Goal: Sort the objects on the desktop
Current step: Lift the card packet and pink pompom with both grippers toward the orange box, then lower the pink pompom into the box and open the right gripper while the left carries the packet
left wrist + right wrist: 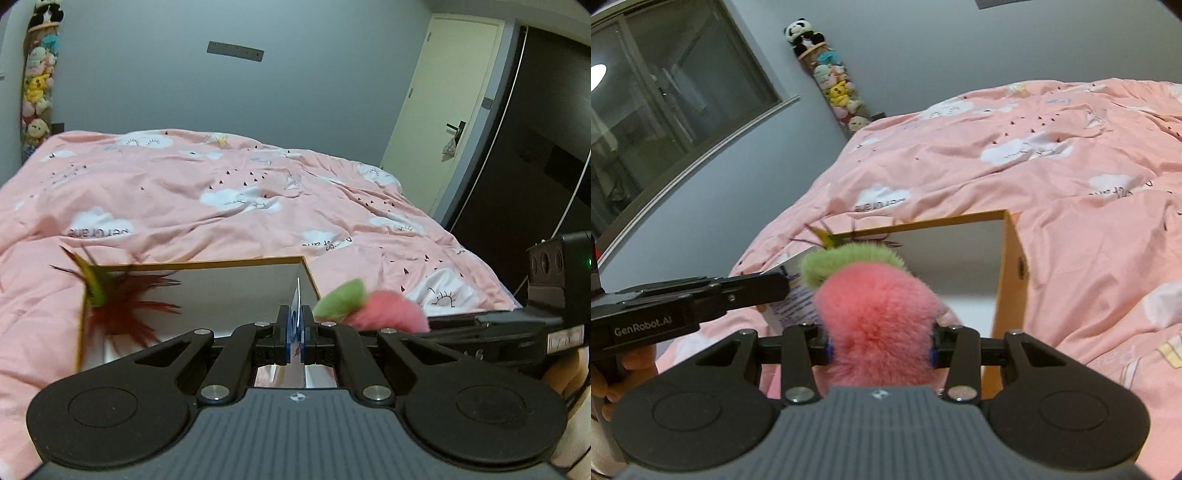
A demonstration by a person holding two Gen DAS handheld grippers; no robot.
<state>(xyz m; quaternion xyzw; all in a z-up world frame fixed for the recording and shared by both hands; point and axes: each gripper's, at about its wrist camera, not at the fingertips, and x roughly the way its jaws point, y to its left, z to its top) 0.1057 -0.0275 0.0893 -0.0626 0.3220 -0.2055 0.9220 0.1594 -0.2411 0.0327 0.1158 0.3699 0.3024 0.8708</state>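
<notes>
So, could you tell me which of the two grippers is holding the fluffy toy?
The right gripper: its jaws clamp the pink-and-green plush toy, while the left gripper pinches a thin card.

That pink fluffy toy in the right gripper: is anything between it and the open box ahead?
Nothing visible blocks it. The toy, clamped in the right gripper, sits just before the box, whose opening faces it. The feathers sit at the box's far left edge.

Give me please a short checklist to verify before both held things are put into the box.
1. Left tool shut on the thin card: ok.
2. Right tool grips the pink plush toy: ok.
3. Open box lies ahead of both tools: ok.
4. Feather toy hangs over the box's left edge: not ok.
5. Free room on the box floor: cannot tell.
</notes>
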